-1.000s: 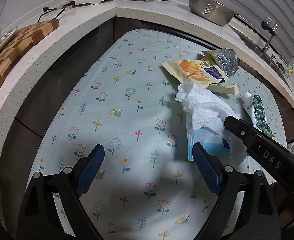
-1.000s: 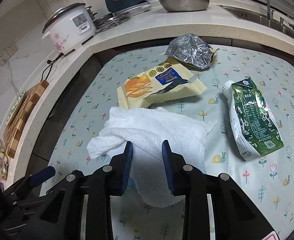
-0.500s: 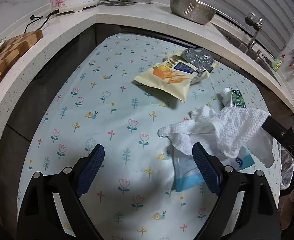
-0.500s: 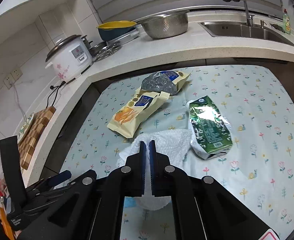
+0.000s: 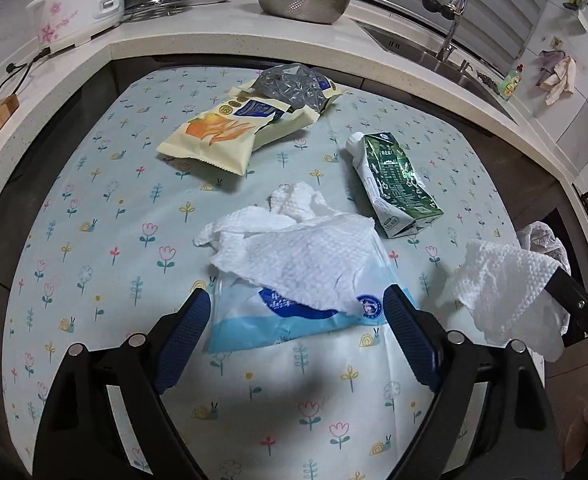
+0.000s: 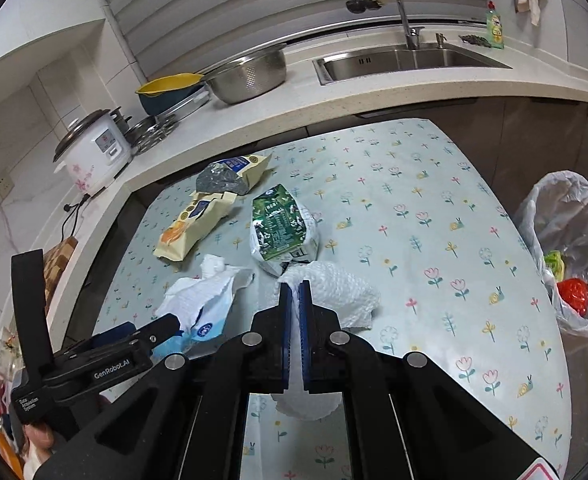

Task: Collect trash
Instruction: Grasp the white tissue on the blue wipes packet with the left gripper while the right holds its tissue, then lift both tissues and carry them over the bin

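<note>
Here the right gripper (image 6: pixel 295 292) pinches a white paper towel (image 6: pixel 334 292) above the table (image 6: pixel 434 184), while the left gripper (image 5: pixel 296 320), jaws closing, straddles the untouched blue tissue pack (image 5: pixel 278 320).

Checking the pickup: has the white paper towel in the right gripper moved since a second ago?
Yes. The paper towel, clamped in the right gripper, has moved off the blue tissue pack toward the bin bag, past the green carton.
</note>
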